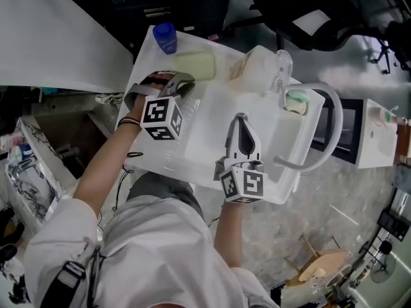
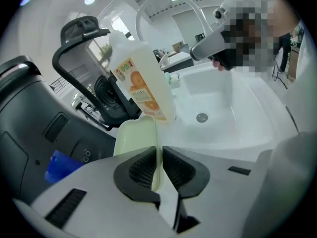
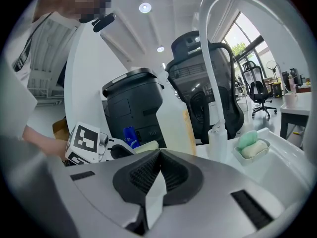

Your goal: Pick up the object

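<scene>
At the left end of the sink (image 1: 200, 147), the left gripper (image 1: 180, 86) has its jaws clamped on the rim of the pale green dish (image 2: 132, 136), just beside a detergent bottle (image 2: 141, 83). Over the sink's basin, the right gripper (image 1: 241, 122) hangs with jaws closed on nothing.

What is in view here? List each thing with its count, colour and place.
Sink: one, white, centre of the head view.
Faucet: one, white, arching over the sink's right side.
Dish: one, pale green, far rim of the sink.
Jug: one, translucent with an orange label, beside the dish.
Bottle: one, blue, far left corner.
Soap dish: one, white, by the faucet.
Soaps: two, green and cream, in the soap dish.
Office chair: one, black, behind the sink.
Left gripper: shut on the dish's rim.
Right gripper: shut, empty, over the basin.
</scene>
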Motion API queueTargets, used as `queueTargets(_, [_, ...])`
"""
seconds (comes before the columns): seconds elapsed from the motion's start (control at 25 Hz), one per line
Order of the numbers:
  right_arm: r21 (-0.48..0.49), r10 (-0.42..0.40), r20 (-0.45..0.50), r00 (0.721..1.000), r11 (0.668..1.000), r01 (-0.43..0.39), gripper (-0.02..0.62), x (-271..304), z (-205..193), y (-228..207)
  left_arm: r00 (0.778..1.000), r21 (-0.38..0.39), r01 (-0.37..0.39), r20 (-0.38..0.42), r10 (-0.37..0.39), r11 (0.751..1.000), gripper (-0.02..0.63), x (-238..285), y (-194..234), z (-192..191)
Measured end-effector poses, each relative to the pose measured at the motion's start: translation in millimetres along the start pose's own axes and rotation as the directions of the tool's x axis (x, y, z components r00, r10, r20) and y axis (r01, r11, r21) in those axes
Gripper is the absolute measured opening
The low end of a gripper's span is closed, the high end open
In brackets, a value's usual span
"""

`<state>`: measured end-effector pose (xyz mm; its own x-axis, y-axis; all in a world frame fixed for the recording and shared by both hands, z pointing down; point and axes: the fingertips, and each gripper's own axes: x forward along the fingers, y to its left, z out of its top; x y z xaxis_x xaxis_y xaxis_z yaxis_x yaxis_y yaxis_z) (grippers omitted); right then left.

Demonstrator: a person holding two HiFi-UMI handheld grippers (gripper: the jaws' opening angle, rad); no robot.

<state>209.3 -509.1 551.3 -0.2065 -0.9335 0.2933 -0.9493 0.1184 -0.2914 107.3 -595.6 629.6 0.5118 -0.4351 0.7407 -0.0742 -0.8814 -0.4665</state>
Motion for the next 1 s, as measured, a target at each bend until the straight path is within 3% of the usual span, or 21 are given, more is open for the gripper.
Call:
queueTargets(0.24, [-0.036, 0.041, 0.037, 0.998, 0.999, -0.04, 0.006, -29.4, 18.1, 22.0, 0.992, -0.12, -0.106, 0.059, 0.114, 0.987, 0.055, -61.7, 2.5, 16.2])
queueTargets(0.48, [-0.081, 0.072, 0.073, 0.995, 0.994, -0.066, 0.006, -61.5, 36.7, 39.6, 0.964, -0.251, -0.198, 0.124, 0.234, 0.947, 0.054, -124.0, 5.6, 34.8])
queueTargets(0.84, [-0.144, 0.098, 0.125, 0.987, 0.986, -0.08, 0.006, -97.6, 61.4, 59.5, 0.894, -0.388, -0.315, 0.184, 0.408, 0.866, 0.054, -208.0, 6.9, 44.4])
queueTargets(1.0, [-0.166, 0.109, 0.153, 0.982, 0.983, -0.083, 0.006, -108.2, 73.7, 64.9, 0.849, -0.447, -0.371, 0.193, 0.493, 0.814, 0.054, -242.6, 10.0, 42.1])
